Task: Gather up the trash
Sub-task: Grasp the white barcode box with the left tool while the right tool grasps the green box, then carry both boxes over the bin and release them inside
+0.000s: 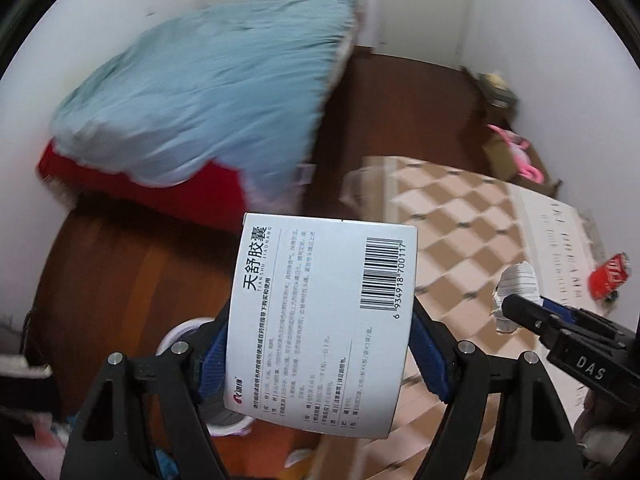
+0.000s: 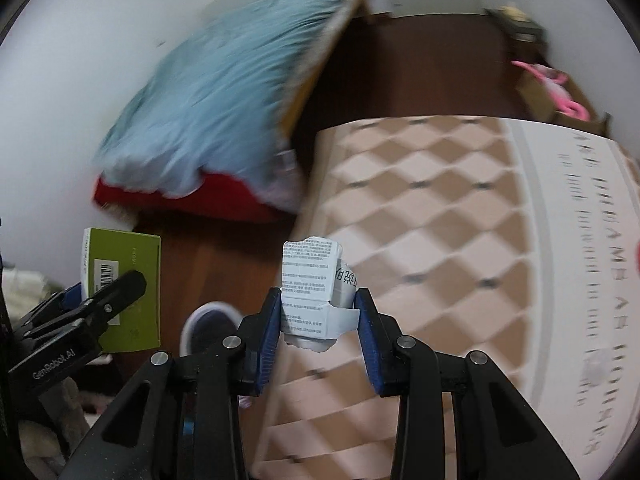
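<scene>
blue pads (image 1: 430, 356) of the left gripper (image 1: 320, 354) clamp a white medicine box (image 1: 320, 320) from both sides, its printed back and barcode facing the camera, the box standing up past the fingertips. in the right wrist view the same box shows its green face (image 2: 124, 284), held out at the left edge by the black fingers. the right gripper (image 2: 318, 322) pinches a crumpled printed paper leaflet (image 2: 316, 288) between its own blue pads (image 2: 368, 336), the wad sticking up above the tips; in the left view this gripper reaches in from the lower right with the leaflet (image 1: 516, 284) at its tip. both held pieces hang in the air above the floor, near each other, not touching. beneath them lies a rug (image 2: 440, 240) with a tan and cream diamond pattern and a pale border with blurred lettering, spread over a dark brown wooden floor (image 1: 120, 280). a red can (image 1: 610, 274) lies on its side on the rug's border. a white round rim (image 2: 208, 316) sits low on the floor between the two grippers; what it is i cannot tell. farther back a light blue quilt (image 1: 208, 92) is heaped over something red (image 1: 160, 188) against the white wall (image 1: 560, 60). in the far corner sits an open cardboard box (image 1: 504, 156) with something pink (image 1: 520, 152) in it. much of the background is motion-blurred.
</scene>
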The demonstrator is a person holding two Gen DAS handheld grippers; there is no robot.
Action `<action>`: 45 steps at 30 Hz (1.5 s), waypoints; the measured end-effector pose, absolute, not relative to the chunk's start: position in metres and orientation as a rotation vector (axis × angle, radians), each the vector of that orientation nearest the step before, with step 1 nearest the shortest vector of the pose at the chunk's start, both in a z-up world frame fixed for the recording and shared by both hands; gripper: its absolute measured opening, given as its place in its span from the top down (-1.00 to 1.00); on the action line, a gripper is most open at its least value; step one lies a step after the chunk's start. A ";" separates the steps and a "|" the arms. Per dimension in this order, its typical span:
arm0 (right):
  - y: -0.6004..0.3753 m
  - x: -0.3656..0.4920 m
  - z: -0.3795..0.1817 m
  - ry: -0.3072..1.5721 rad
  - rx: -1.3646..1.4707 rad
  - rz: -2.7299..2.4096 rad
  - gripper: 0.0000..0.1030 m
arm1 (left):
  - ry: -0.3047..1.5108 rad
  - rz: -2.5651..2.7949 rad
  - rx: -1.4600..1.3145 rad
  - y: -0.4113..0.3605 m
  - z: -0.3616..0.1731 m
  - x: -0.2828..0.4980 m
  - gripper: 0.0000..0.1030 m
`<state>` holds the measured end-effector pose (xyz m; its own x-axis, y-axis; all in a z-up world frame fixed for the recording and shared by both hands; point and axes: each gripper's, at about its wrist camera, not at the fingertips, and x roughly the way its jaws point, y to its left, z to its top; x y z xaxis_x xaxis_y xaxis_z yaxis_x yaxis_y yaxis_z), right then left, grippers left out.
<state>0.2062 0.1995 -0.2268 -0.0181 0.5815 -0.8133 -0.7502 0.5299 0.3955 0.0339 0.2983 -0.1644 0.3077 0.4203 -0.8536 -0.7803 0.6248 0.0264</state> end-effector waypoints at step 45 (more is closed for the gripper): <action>0.393 -0.066 -0.426 1.367 -0.815 1.199 -0.97 | 1.144 1.093 -0.895 0.422 -0.344 -0.239 -1.00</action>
